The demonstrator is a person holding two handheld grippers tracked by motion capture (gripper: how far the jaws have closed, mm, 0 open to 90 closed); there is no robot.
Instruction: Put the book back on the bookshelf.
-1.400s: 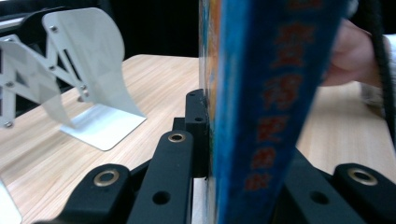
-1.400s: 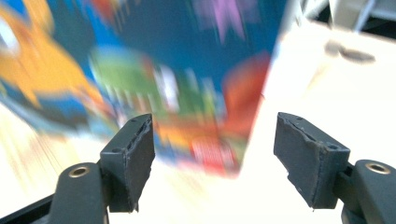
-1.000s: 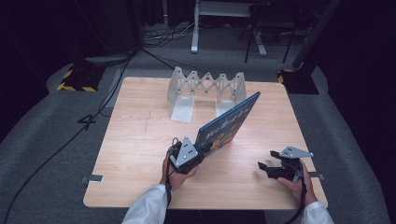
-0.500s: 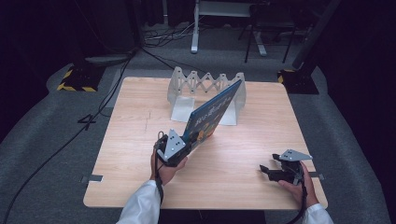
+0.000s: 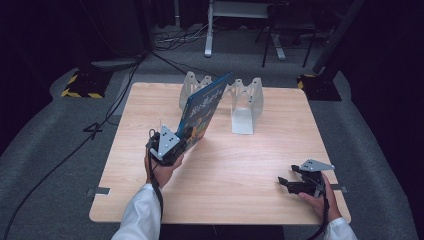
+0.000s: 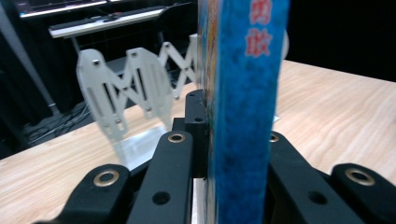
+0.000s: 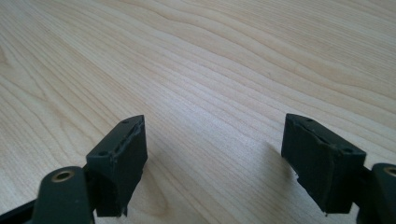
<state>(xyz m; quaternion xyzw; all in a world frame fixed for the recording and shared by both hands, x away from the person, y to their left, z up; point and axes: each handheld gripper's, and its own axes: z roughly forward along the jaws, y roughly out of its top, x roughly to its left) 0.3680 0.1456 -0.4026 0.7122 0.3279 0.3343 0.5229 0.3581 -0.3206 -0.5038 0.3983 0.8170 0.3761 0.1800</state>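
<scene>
Book (image 5: 202, 111) upright beside rack (image 5: 243, 100)

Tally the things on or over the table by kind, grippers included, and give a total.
Book: 1
Rack: 1
Grippers: 2, the left gripper and the right gripper
Total: 4

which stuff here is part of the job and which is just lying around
In the job:
- blue book, clamped upright
- left gripper, shut on it
- white folding rack, close behind the book

Lying about:
- right gripper, open and empty over the table
- cables on the floor
</scene>
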